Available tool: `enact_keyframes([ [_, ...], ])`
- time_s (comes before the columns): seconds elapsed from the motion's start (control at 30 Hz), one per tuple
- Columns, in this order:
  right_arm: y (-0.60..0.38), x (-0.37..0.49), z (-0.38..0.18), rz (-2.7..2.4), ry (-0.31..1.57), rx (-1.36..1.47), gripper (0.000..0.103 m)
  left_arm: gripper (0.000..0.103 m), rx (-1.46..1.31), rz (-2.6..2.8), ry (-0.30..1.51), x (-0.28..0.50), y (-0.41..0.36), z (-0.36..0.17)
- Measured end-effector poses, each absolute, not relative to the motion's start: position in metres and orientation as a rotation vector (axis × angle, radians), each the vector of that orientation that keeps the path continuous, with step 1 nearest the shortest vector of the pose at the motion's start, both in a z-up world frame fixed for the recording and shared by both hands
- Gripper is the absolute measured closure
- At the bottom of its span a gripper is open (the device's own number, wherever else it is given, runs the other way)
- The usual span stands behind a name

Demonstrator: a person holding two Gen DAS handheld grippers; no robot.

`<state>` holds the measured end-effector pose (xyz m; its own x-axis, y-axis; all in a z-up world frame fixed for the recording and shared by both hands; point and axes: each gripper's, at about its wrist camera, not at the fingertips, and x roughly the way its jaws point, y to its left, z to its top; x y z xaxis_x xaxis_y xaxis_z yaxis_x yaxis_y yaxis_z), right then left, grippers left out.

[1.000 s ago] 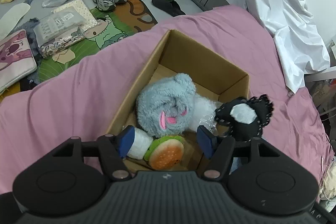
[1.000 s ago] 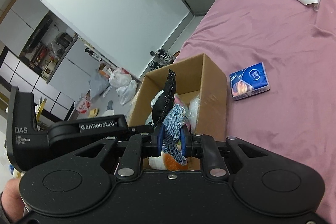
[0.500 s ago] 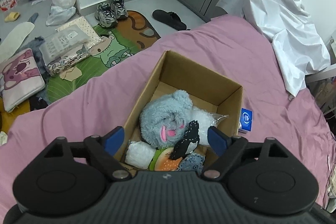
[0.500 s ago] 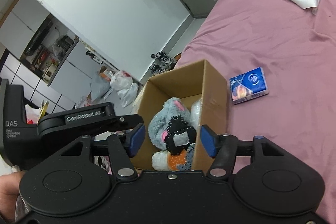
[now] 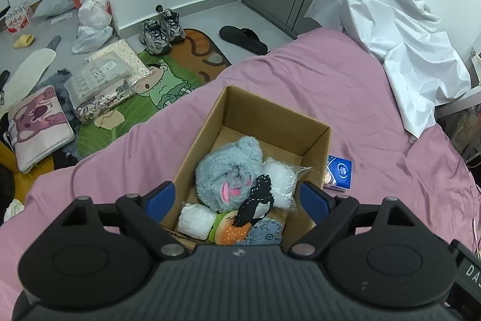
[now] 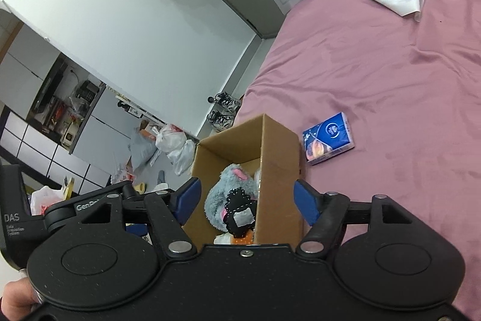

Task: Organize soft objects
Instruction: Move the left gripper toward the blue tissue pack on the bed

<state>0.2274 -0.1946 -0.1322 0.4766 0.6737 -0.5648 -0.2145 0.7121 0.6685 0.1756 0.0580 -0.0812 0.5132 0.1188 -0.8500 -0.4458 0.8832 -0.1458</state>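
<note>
Both hand-held grippers, left [image 5: 237,197] and right [image 6: 245,196], hover spread wide, empty, above the cardboard box [image 5: 270,122] of plush toys [image 5: 228,173].

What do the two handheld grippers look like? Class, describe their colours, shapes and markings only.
Both the left gripper and the right gripper have matte black bodies with two round discs, silver pivot bolts and blue-padded jaws. In the right wrist view the left gripper's side shows white "GenRo" and "DAS" lettering. No cables or sleeves show.
</note>
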Motion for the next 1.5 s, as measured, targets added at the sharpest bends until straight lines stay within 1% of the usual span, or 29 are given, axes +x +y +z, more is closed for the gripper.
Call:
enact_keyframes([
  [0.07,-0.2,0.229,-0.131,0.573,0.926,0.575,0.034,0.014,-0.36,0.344,0.974,0.176,0.053,-0.078],
  [0.2,-0.216,0.233,-0.129,0.539,0.915,0.601,0.024,0.012,-0.345,0.331,0.968,0.179,0.043,-0.075],
  [0.4,-0.245,0.244,-0.132,0.47,0.928,0.657,0.024,0.006,-0.321,0.309,0.96,0.186,0.026,-0.073],
  [0.47,-0.255,0.248,-0.132,0.459,0.932,0.665,0.021,0.003,-0.323,0.298,0.955,0.189,0.02,-0.073],
  [0.53,-0.262,0.251,-0.131,0.445,0.939,0.646,0.015,0.002,-0.325,0.292,0.952,0.192,0.015,-0.073],
  [0.57,-0.265,0.254,-0.131,0.438,0.945,0.634,0.015,0.001,-0.329,0.287,0.952,0.194,0.012,-0.073],
  [0.7,-0.279,0.263,-0.134,0.416,0.97,0.644,0.014,0.001,-0.319,0.278,0.948,0.201,0.001,-0.074],
  [0.83,-0.293,0.269,-0.133,0.398,0.96,0.672,0.012,0.001,-0.317,0.259,0.947,0.209,-0.012,-0.075],
  [1.1,-0.327,0.282,-0.138,0.341,0.958,0.761,0.012,0.001,-0.359,0.209,0.948,0.228,-0.034,-0.081],
  [1.5,-0.337,0.286,-0.16,0.309,0.991,0.862,0.013,0.001,-0.282,0.214,0.98,0.258,-0.068,-0.112],
])
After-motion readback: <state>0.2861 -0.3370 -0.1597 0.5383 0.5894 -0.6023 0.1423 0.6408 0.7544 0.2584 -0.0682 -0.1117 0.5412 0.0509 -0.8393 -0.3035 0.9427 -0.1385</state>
